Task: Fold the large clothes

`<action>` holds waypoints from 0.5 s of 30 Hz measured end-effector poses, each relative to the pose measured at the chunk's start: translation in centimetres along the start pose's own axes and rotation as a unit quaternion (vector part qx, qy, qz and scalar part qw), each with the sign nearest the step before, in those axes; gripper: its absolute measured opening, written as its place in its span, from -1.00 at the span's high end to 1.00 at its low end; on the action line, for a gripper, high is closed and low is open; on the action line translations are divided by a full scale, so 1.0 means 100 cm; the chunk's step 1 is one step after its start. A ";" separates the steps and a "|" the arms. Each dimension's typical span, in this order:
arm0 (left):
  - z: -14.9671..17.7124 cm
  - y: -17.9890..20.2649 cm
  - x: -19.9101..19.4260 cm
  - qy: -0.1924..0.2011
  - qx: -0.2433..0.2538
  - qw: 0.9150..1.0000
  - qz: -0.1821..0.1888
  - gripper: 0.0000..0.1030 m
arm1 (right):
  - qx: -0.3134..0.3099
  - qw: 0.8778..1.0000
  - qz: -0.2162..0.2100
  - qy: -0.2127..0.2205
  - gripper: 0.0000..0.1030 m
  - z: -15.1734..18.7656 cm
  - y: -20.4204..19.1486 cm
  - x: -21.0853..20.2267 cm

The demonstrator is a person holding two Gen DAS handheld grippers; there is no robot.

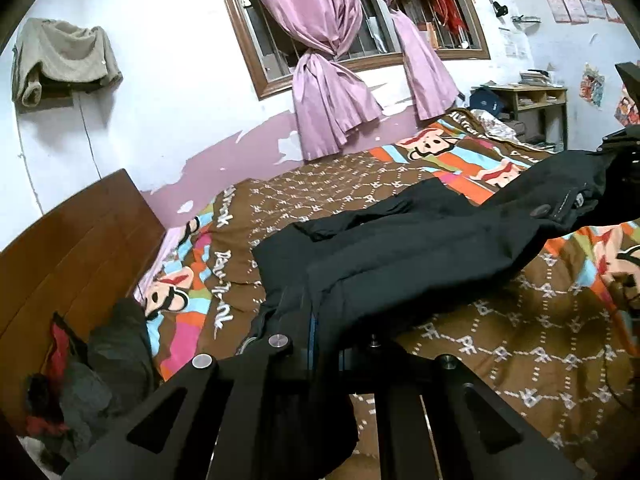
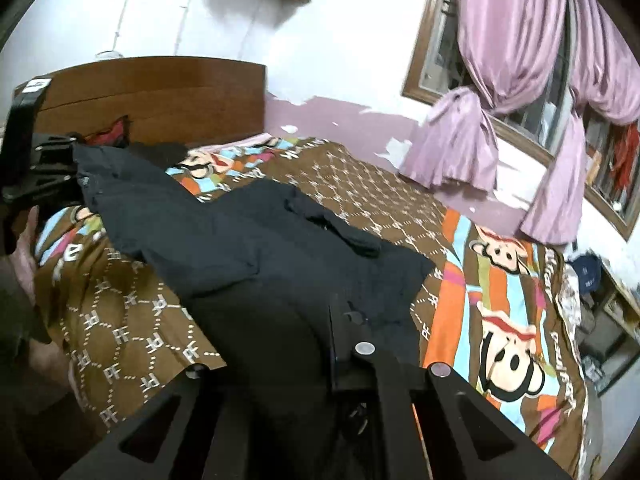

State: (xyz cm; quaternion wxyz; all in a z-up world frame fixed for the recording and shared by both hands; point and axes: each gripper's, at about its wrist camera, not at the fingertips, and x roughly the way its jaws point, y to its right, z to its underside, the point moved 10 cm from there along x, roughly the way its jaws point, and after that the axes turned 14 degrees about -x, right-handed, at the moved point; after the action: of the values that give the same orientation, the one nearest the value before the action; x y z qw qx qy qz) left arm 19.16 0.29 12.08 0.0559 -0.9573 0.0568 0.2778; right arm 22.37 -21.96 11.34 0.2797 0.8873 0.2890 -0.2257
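Two grippers, both pinching one black garment (image 1: 420, 248) that is lifted and stretched between them over the bed. Left gripper (image 1: 316, 336) has its fingers clenched on a bunched edge of the cloth near the bottom of the left wrist view; fabric hangs down over the finger bases. Right gripper (image 2: 340, 340) is likewise clamped on the dark fabric, cloth draped over its left finger, so the contact line itself is hard to see. Each gripper also shows in the other's camera: the right one at the far right edge of the left view, holding the end with a button and waistband-like seam, probably trousers; the left one at the far left edge of the right view, with part of a hand (image 2: 24, 252) below it.

Garment's far part rests on the brown patterned bedspread (image 1: 352, 184), with cartoon monkey panels and coloured stripes along its borders. Wooden headboard (image 1: 72, 240) at the bed's end, a heap of dark and red clothes (image 1: 96, 376) beside it. Pink curtains (image 1: 332, 92), knotted, hang at a barred window on the white wall with peeling pink paint. Beige cloth (image 1: 60, 56) hangs high on the wall. Small shelf desk (image 1: 536, 100) in the far corner.
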 end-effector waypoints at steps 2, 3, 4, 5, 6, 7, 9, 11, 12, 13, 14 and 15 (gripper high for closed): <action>0.001 0.002 -0.010 -0.007 0.006 1.000 0.007 0.89 | -0.009 1.000 -0.005 0.008 0.88 -0.001 -0.005 -0.012; 0.002 0.004 -0.016 -0.010 0.010 1.000 0.009 0.89 | -0.011 1.000 -0.008 0.010 0.88 -0.001 -0.006 -0.016; 0.005 0.006 -0.024 -0.015 0.016 1.000 0.014 0.89 | -0.012 1.000 -0.013 0.013 0.88 -0.002 -0.009 -0.023; 0.006 0.009 -0.029 -0.018 0.020 1.000 0.016 0.89 | -0.013 1.000 -0.016 0.017 0.88 -0.004 -0.010 -0.028; 0.009 0.011 -0.033 -0.024 0.025 0.999 0.019 0.89 | -0.011 1.000 -0.018 0.019 0.88 -0.006 -0.010 -0.030; 0.010 0.012 -0.035 -0.028 0.027 0.999 0.021 0.89 | -0.006 1.000 -0.021 0.020 0.88 -0.007 -0.009 -0.032; 0.014 0.015 -0.037 -0.041 0.033 0.998 0.024 0.89 | 0.003 1.000 -0.021 0.018 0.88 -0.009 -0.007 -0.029; 0.015 0.016 -0.030 -0.051 0.030 0.998 0.025 0.89 | 0.009 1.000 -0.020 0.014 0.88 -0.009 -0.003 -0.023; 0.013 0.016 -0.025 -0.053 0.031 0.998 0.024 0.89 | 0.009 1.000 -0.015 0.009 0.88 -0.010 -0.002 -0.018; 0.010 0.015 -0.020 -0.054 0.032 0.998 0.023 0.89 | 0.011 1.000 -0.013 0.006 0.88 -0.011 0.000 -0.015; 0.005 0.014 -0.014 -0.056 0.030 0.998 0.022 0.89 | 0.016 1.000 -0.012 0.003 0.88 -0.011 0.002 -0.011; 0.001 0.013 -0.008 -0.057 0.029 0.998 0.021 0.89 | 0.020 1.000 -0.009 0.000 0.88 -0.012 0.006 -0.006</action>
State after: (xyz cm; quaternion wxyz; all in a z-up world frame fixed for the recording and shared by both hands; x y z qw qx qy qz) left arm 18.31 -0.88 12.36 0.0804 -0.9365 0.0819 0.3313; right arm 22.59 -21.85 12.74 0.2601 0.8901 0.2923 -0.2336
